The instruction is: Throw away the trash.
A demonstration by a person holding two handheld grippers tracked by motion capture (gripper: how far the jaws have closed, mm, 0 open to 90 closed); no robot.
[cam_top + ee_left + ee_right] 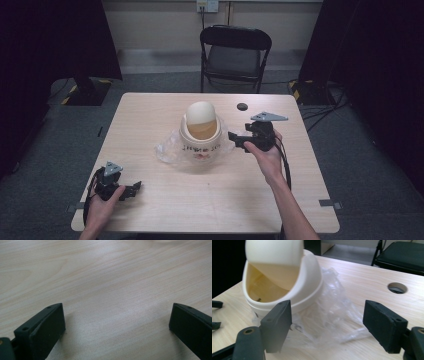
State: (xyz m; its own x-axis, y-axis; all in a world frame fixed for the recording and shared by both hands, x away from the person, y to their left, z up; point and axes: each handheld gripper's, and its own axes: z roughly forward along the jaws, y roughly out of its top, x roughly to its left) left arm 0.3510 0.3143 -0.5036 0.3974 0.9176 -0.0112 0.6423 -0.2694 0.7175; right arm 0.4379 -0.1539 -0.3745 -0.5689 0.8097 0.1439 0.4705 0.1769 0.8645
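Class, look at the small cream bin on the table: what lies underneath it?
A crumpled clear plastic bag lies under the bin, spreading out on the table at both sides. The part beneath the bin's base is covered, so anything else there stays hidden.

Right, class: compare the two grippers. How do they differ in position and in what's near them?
The left gripper rests at the table's near corner over bare wood; the right gripper is held farther in, beside the cream bin and its clear plastic bag. Both are open and hold nothing.
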